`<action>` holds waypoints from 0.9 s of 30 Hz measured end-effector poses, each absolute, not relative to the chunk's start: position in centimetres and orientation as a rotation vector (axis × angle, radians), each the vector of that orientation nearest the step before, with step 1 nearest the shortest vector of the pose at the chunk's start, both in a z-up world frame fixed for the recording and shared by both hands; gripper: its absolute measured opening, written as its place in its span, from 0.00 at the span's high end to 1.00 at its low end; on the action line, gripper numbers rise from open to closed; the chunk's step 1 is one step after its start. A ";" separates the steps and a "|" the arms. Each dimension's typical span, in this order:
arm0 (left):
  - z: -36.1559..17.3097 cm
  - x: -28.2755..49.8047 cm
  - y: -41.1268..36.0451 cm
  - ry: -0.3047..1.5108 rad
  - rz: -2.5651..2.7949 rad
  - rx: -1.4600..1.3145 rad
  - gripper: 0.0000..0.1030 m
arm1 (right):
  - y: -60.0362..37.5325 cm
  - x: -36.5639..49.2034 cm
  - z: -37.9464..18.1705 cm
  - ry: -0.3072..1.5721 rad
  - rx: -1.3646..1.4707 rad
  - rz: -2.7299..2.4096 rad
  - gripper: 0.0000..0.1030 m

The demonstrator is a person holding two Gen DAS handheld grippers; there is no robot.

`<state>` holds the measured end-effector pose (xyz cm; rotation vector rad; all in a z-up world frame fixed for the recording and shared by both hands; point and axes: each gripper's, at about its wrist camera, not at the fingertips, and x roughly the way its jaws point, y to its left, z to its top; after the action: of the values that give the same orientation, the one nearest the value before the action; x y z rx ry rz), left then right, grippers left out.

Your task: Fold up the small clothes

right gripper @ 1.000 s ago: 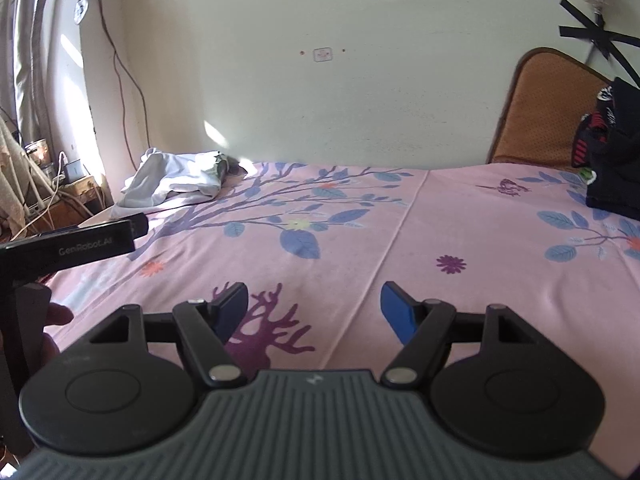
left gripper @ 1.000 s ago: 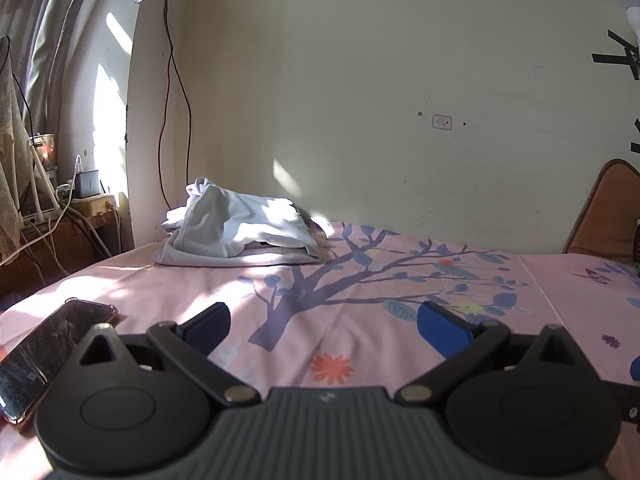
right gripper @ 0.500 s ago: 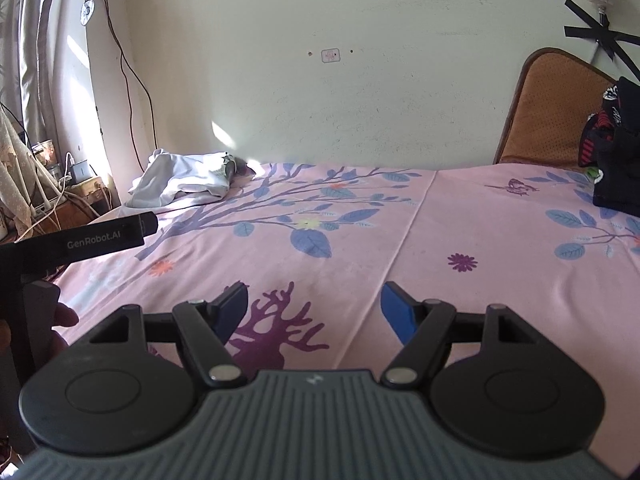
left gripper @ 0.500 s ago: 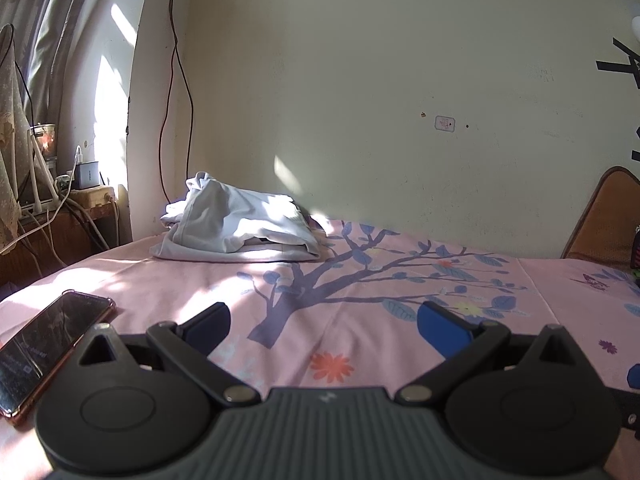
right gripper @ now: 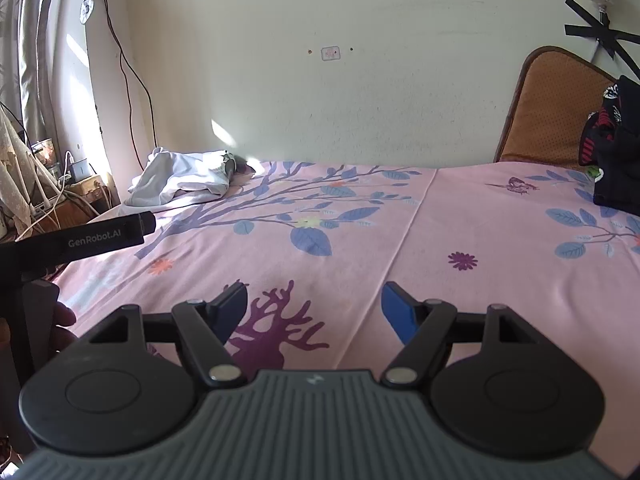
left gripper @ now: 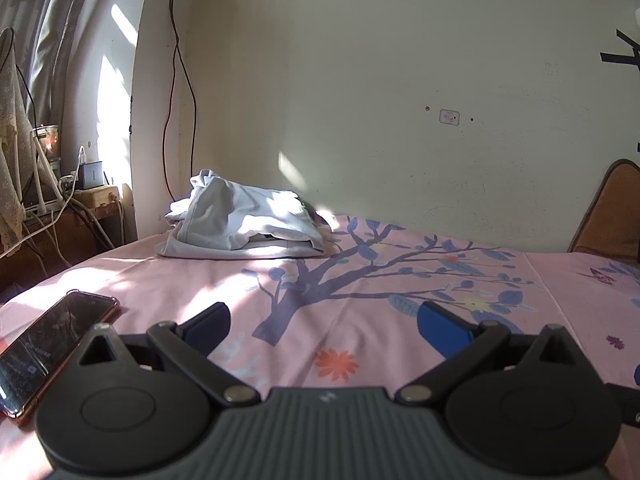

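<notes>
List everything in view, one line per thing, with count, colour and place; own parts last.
bedsheet: one, pink with tree print, covers the bed.
pale clothes: one heap, white-grey, far left by the wall.
dark garment: one, black with red, far right.
headboard: one, brown, right end.
phone: one, dark, reddish case, near left edge.
cables: several, white, left side table.
left hand-held gripper: one, black, blue pads, open.
right hand-held gripper: one, same, open.

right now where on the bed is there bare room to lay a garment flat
The middle of the bedsheet, between the white clothes pile at the far left corner and the dark clothes at the right, is bare. The near left edge is tighter: a phone lies there.
</notes>
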<state>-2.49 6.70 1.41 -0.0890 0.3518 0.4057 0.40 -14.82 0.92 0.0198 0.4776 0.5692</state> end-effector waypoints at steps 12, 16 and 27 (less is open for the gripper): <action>1.0 -1.2 6.4 0.442 0.421 -0.056 0.00 | -15.0 0.3 1.0 0.470 0.036 0.588 0.26; 0.9 -0.9 6.4 0.468 0.440 -0.058 0.00 | -15.1 0.2 1.0 0.464 0.044 0.599 0.24; 2.4 -1.1 5.2 0.473 0.453 -0.008 0.00 | -15.4 0.1 1.2 0.456 0.068 0.619 0.22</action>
<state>-1.10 5.24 2.44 -0.0082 0.4726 0.4535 0.06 -15.39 1.15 0.0680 0.4563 0.6189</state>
